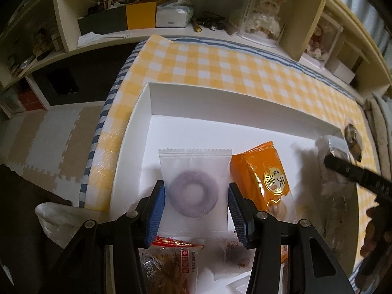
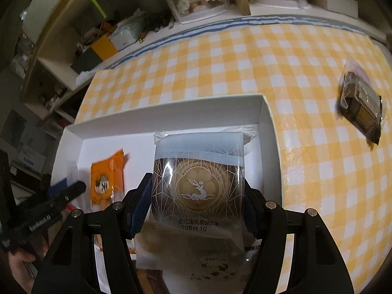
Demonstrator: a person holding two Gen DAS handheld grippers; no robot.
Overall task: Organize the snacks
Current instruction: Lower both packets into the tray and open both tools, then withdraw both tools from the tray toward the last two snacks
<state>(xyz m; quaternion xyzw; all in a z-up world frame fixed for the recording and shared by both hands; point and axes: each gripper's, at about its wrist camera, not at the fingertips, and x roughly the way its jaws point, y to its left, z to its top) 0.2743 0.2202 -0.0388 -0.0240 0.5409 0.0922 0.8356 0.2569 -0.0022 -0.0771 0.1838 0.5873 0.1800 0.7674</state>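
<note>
The left gripper [image 1: 196, 205] pinches a frosted ring-snack packet [image 1: 194, 191] by its side edges, long axis running away from the jaws, low over the white box [image 1: 220, 98]. The right gripper [image 2: 197, 203] clamps a deer-print pastry [image 2: 198, 183] above the box's right end. An orange packet [image 1: 262, 178] lies between them; a dark packet [image 2: 362, 107] sits outside on the cloth, nearer the right hand.

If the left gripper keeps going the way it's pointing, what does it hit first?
Most likely nothing new: the left gripper already has the frosted ring-snack packet between its pads, and straight beyond that lies the white box floor.
</note>
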